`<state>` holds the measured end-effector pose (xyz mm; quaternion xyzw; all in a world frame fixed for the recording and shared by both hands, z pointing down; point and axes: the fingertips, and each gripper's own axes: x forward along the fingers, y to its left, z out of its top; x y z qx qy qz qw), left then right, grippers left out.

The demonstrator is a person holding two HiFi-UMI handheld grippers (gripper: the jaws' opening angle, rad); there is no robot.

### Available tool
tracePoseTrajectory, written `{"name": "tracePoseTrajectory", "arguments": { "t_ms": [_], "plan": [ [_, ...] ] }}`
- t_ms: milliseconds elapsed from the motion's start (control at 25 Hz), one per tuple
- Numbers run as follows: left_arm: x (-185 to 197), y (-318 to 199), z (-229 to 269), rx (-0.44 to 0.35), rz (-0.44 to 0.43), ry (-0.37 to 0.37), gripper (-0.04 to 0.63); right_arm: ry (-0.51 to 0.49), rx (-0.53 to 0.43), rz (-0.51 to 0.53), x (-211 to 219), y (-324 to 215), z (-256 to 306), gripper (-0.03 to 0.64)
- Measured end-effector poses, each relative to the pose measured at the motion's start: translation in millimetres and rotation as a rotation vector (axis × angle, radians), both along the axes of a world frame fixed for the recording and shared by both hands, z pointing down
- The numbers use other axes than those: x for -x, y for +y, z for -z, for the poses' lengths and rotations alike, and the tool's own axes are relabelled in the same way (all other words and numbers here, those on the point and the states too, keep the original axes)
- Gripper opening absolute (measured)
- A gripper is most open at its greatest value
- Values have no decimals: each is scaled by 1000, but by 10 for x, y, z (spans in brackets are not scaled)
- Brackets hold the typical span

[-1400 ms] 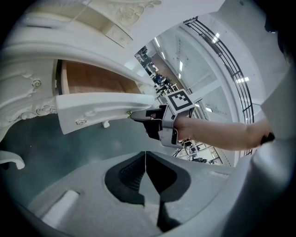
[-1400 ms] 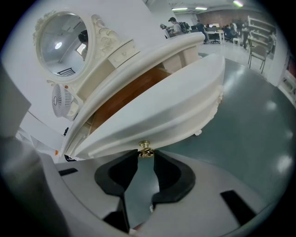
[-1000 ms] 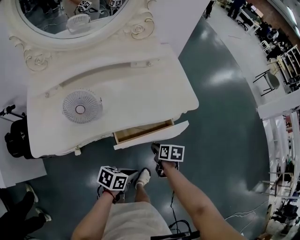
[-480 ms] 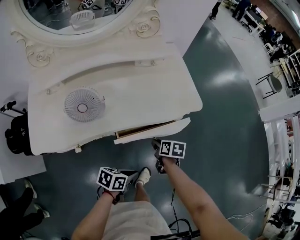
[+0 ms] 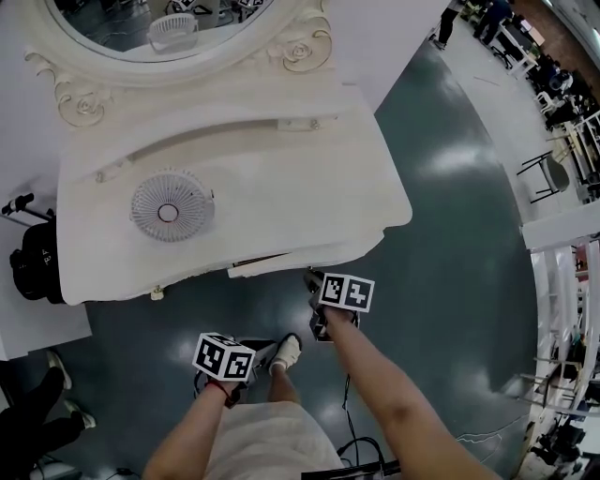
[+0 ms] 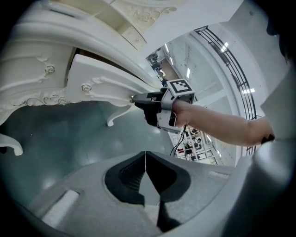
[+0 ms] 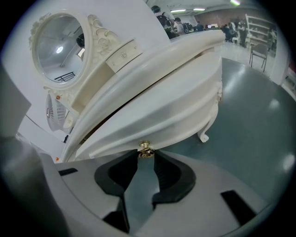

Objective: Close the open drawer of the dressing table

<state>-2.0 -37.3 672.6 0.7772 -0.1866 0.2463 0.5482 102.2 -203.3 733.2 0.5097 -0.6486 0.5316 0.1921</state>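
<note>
The white dressing table (image 5: 281, 187) fills the upper left of the head view. Its drawer (image 5: 281, 263) is pushed almost fully in, with only a thin strip of its front showing under the table's edge. In the right gripper view the small brass drawer knob (image 7: 145, 150) sits between the pads of my right gripper (image 7: 145, 158), which is shut on it. The left gripper view shows that same gripper (image 6: 137, 98) at the drawer front (image 6: 101, 81). My left gripper (image 6: 145, 155) hangs lower over the floor, shut and empty.
A small white fan (image 5: 169, 208) lies on the tabletop, below the oval mirror (image 5: 159, 19). A black bag (image 5: 36, 262) stands at the table's left end. My shoe (image 5: 286, 354) is on the dark floor under the grippers. A carved table leg (image 7: 203, 134) curves down on the right.
The drawer has slid in: its wooden inside showed a second ago and is now hidden under the tabletop. My right gripper moved towards the table with it. The left gripper stayed put.
</note>
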Motion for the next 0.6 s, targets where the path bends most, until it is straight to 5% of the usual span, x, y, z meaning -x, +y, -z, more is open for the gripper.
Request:
{"name": "tracePoseTrajectory", "arguments": {
  "t_ms": [600],
  "plan": [
    [-2, -29, -82, 16, 28, 0, 11, -29, -13, -33, 68, -272, -13, 120]
  ]
}}
